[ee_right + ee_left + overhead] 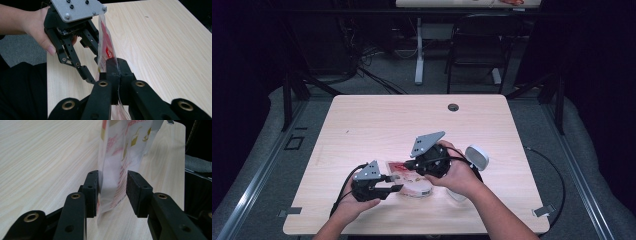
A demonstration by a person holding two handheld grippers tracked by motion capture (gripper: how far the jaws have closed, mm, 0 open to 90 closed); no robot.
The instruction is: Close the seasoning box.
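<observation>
A clear plastic pouch with red and pink print stands on edge over the wooden table. My right gripper is shut on the pouch's near edge, with its jaws pressed together over the film. In the left gripper view the pouch hangs between the jaws of my left gripper. The left pad lies against the film and the right pad stands clear of it. From above, the left gripper and right gripper meet at the pouch near the table's front middle.
A white rounded object lies just right of my right hand. A cable hole sits near the table's far edge. Behind the table stand a black chair and a white desk leg. Cables trail off both grippers.
</observation>
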